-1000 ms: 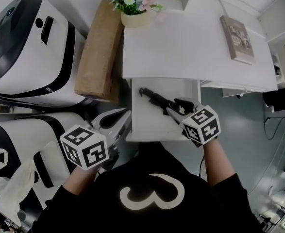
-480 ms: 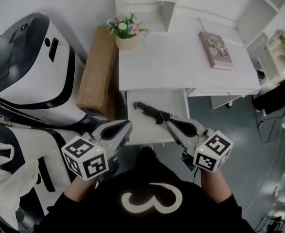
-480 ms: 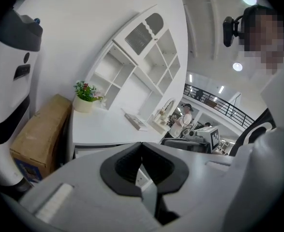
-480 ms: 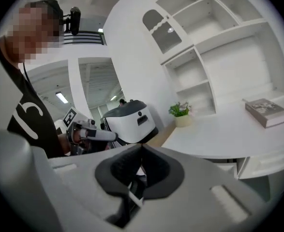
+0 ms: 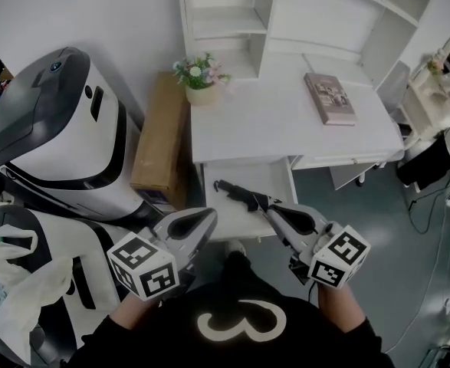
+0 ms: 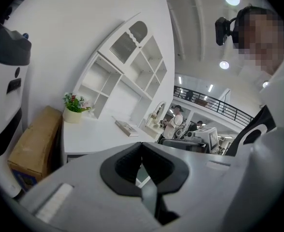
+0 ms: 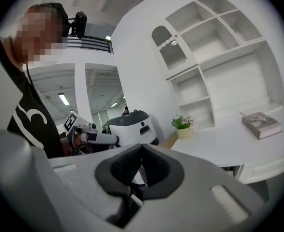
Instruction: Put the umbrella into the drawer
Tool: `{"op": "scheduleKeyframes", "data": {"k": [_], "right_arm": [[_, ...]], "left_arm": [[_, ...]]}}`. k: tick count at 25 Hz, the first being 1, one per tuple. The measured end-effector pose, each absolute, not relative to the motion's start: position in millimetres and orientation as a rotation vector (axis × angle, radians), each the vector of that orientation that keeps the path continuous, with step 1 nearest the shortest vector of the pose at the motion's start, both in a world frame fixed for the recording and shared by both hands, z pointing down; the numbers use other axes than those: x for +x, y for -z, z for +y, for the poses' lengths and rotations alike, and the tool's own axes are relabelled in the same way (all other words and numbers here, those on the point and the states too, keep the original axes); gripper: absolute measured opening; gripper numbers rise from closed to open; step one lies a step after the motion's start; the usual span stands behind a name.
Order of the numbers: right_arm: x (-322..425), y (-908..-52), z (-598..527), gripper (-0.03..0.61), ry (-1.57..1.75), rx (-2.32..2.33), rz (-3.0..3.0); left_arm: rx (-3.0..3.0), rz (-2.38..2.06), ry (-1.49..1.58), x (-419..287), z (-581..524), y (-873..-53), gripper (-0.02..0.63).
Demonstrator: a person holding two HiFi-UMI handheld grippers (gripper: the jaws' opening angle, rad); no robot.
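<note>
1. Locate the umbrella (image 5: 240,195): black, folded, lying flat on the floor of the open drawer (image 5: 232,219) under the white desk (image 5: 278,125). Judge the placement itself as essentially done.
2. Note the diagonal lie, one end toward the back left corner, the other toward the front right. Probably chosen to fit the full length between the drawer walls; seen from the head view, no part overhanging the rim.
3. Check the right gripper (image 5: 274,213): jaws pressed together, clamping nothing. Tip just beside the umbrella's near end; contact impossible to confirm. Treat the umbrella as resting on its own weight, not carried.
4. Check the left gripper (image 5: 206,218): jaws likewise together and empty, held near the drawer's front left corner. Likely positioned there for pushing the drawer front.
5. Before any closing push, clear the right gripper from above the drawer to avoid trapping it or nudging the umbrella askew.
6. Disregard the flower pot (image 5: 202,90) and the book (image 5: 330,98) on the desk, and the cardboard box (image 5: 159,133) beside it: all well apart from the drawer.
</note>
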State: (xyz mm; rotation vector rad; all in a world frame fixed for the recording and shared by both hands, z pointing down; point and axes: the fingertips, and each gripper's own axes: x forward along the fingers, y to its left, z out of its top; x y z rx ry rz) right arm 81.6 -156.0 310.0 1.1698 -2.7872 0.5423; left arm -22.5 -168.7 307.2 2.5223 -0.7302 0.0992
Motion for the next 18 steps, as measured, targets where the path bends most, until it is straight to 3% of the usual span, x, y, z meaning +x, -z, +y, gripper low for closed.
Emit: {"op": "scheduleKeyframes", "data": {"k": [18], "right_arm": [[70, -319, -130, 0.003, -0.519, 1.154, -2.774]], "left_arm": [[2.569, -0.737, -0.127, -29, -141, -304, 0.009]]}}
